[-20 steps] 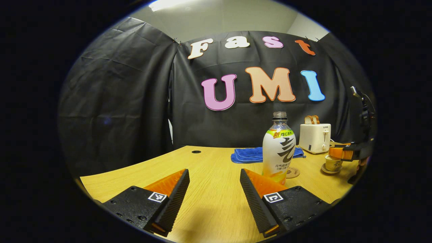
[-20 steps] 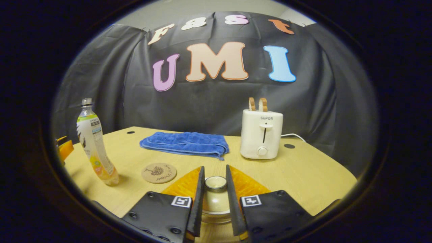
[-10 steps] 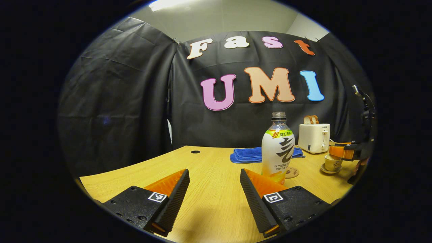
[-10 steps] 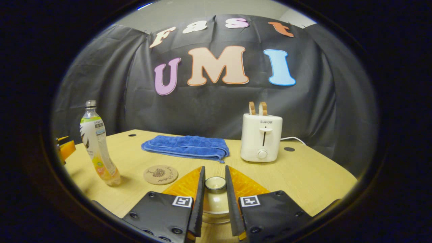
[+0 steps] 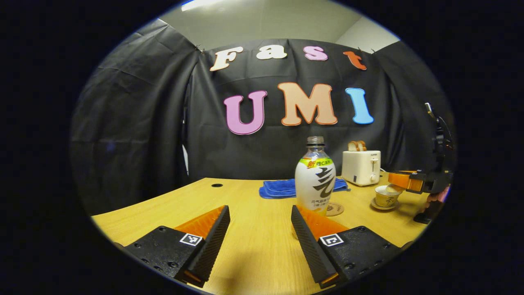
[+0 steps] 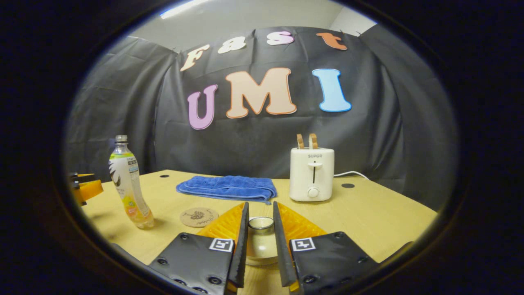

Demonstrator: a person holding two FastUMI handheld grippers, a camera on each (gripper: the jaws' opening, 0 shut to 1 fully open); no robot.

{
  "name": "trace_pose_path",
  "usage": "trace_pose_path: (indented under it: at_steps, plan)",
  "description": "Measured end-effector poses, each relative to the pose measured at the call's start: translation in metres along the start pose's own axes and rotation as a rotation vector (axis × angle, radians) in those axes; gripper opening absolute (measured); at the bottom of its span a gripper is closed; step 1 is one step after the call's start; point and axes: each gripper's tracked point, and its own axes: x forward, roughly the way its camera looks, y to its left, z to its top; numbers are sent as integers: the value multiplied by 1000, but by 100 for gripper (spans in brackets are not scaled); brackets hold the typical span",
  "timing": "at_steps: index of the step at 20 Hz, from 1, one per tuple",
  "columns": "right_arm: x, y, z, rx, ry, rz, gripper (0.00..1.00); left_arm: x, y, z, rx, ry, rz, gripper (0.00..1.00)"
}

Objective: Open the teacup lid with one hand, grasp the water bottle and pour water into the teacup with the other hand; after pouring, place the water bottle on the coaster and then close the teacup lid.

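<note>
water bottle [image 5: 315,180] upright — long axis vertical

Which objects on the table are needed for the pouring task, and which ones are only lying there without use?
Needed:
- teacup
- teacup lid, clamped in the right gripper
- water bottle
- coaster
- left gripper, open

Lying about:
- blue towel
- toaster holding toast slices
</note>
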Motion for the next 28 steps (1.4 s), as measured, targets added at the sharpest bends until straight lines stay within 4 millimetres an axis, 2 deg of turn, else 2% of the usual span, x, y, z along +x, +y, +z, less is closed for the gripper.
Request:
trace_pose_path:
  at_steps: [2,4,7,14,17,18,24,28]
  plan:
    - [-3,-3,-2,3,2,-3,36,0,-5,0,-1,-1,-26,88]
    - [-7,-9,-1,2,-2,-19,28,0,-5,0,-1,0,-31,88]
    - [-14,-12,0,1,-6,-25,29,1,-13,0,-2,2,-68,88]
    - [-40,-23,2,1,-10,-28,29,4,-48,-1,-7,0,-245,88]
    - [-47,-28,2,2,-11,-41,31,13,-59,0,-9,3,-272,88]
    - [-48,-29,2,1,-10,-39,29,17,-61,-2,-10,6,-274,88]
    - [-55,-29,1,2,-7,-17,29,50,-73,-6,-6,36,-254,88]
    - [-58,-39,2,1,-8,-39,29,66,-82,-10,-1,61,-253,88]
